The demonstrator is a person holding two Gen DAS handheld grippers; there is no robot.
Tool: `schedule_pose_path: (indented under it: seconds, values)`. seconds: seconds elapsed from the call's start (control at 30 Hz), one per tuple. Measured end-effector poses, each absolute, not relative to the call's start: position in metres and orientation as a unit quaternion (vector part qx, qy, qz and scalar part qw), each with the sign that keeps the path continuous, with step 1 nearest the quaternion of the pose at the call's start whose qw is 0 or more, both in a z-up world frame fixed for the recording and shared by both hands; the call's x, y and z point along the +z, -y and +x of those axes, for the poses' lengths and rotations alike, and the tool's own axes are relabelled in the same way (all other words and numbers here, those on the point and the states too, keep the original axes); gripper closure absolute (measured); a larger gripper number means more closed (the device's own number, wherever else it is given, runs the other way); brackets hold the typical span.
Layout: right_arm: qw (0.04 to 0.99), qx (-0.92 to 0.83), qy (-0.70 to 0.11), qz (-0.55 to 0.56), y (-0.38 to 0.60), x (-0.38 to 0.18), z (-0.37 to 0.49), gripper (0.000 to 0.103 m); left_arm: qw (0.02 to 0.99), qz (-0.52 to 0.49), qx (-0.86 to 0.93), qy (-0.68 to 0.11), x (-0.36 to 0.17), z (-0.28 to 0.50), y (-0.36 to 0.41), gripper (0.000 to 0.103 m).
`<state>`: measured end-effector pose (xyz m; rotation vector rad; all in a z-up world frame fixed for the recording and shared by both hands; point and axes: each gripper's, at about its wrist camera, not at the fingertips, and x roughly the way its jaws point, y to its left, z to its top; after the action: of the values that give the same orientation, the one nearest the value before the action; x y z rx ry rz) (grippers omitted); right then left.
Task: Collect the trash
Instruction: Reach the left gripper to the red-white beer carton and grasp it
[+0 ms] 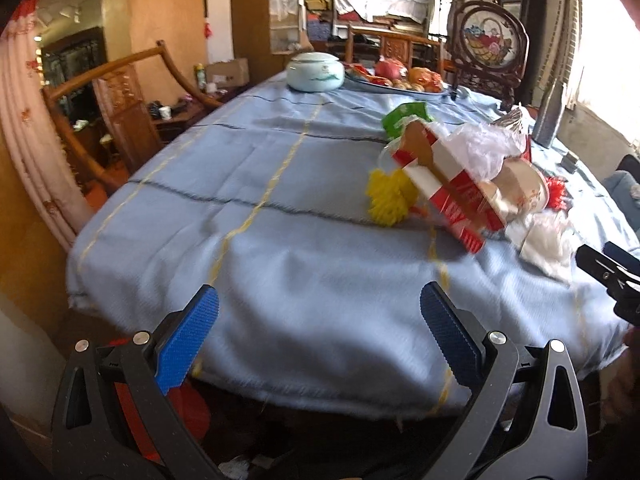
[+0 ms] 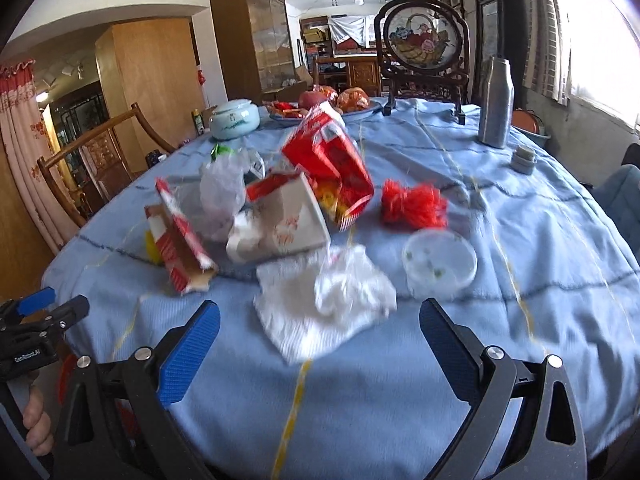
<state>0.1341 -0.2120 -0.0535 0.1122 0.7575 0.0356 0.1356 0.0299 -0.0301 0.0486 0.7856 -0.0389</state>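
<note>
A heap of trash lies on the blue tablecloth [image 2: 400, 380]: a torn red and white carton [image 2: 180, 236], a paper cup [image 2: 288, 224] on its side, a red snack bag [image 2: 336, 164], a clear plastic bag [image 2: 222, 192], a white napkin [image 2: 324, 304], a round clear lid [image 2: 440, 266] and a red tassel [image 2: 414, 204]. My right gripper [image 2: 320, 344] is open, just short of the napkin. My left gripper [image 1: 320, 336] is open over bare cloth at the table's near edge, left of the carton [image 1: 444, 192] and a yellow tassel [image 1: 390, 198].
Farther back stand a pale lidded jar [image 2: 234, 118], a plate of fruit [image 2: 332, 106], a framed round embroidery [image 2: 420, 40], a metal flask [image 2: 496, 102] and a small grey pot [image 2: 524, 158]. A wooden chair [image 1: 116, 108] stands at the table's left. Something red [image 1: 132, 408] sits below the table edge.
</note>
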Motion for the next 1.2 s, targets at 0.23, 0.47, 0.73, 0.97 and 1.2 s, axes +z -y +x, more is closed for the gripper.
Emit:
schedule_pose_path:
  seconds: [0.23,0.47,0.73,0.97,1.2]
  values:
    - [0.934,-0.015,-0.351,0.065,0.246,-0.048,0.145,0.005,0.898,-0.012,-0.137,-0.419,-0.024,0.188,0.021,0.007]
    - [0.936,-0.046,-0.338,0.085,0.288,-0.044,0.145,0.005,0.867,-0.046,-0.175,-0.464,-0.046,0.240,0.057,0.018]
    - [0.930,-0.049,-0.342,0.125,0.320,-0.050,0.154,0.005,0.872,-0.072,-0.196,-0.442,-0.032,0.239,0.040,0.063]
    - [0.921,-0.042,-0.364,0.131,0.318,-0.059,0.159,0.012,0.908,-0.060,-0.159,-0.383,-0.004,0.216,0.015,0.067]
    - [0.912,-0.047,-0.399,0.079,0.292,-0.067,0.170,0.019,0.901,-0.067,-0.165,-0.395,-0.013,0.215,0.012,0.062]
